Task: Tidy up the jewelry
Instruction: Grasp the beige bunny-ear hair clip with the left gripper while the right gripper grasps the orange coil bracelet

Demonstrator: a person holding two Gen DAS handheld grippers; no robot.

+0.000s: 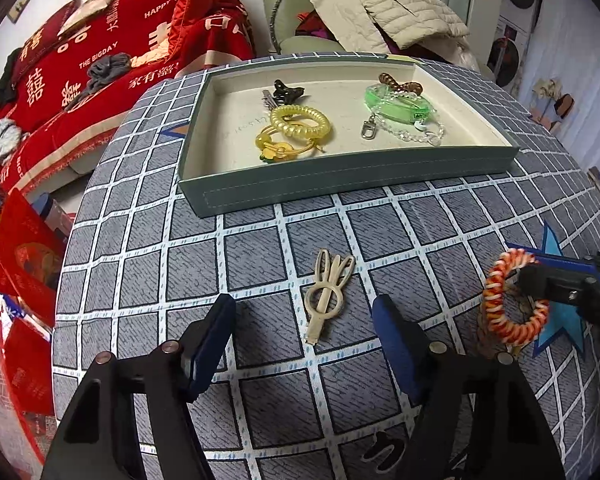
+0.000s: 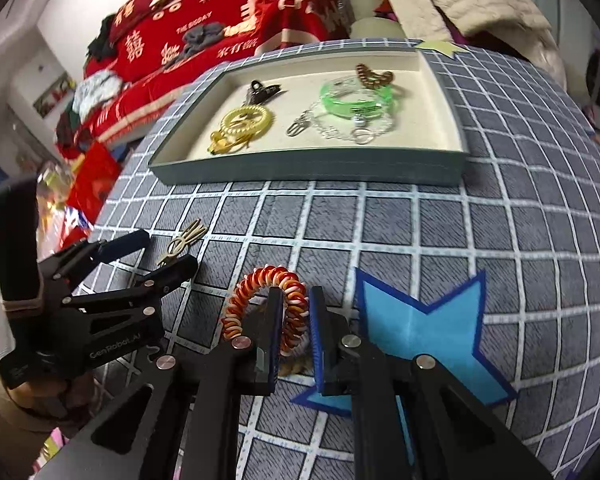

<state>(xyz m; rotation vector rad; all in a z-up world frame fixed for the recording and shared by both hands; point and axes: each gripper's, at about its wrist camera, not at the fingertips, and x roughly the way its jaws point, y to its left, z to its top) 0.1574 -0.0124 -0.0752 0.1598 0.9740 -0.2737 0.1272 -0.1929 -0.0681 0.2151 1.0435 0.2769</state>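
- Sofa w/ red printed cover is seen at far left, behind the table.
- Left gripper is held wide open, nothing gripped; its blue pads stand either side of a cream hair clip, not touching it.
- Clip is laid flat on the grey checked tablecloth, near side of the tray, prongs pointed toward it.
- Grey-green tray w/ cream lining is set at the far middle of the table.
- In its left half: black claw clip, yellow coil hair tie, yellow beaded bracelet just below, overlapped by the coil.
- In its right half: brown clip at the back, green bangle in front of it, clear bead chain w/ metal clasp trailed under the bangle.
- Red/orange/white coil hair tie is found right of the cream clip, on the cloth beside a blue star patch.
- Right gripper is closed down on that coil: one strand is pinched btwn the pads, rest of the loop left outside the left finger.
- Coil appears partly lifted, tho this can't be confirmed from either view.
- Beige padded jacket is heaped on a chair at far right.
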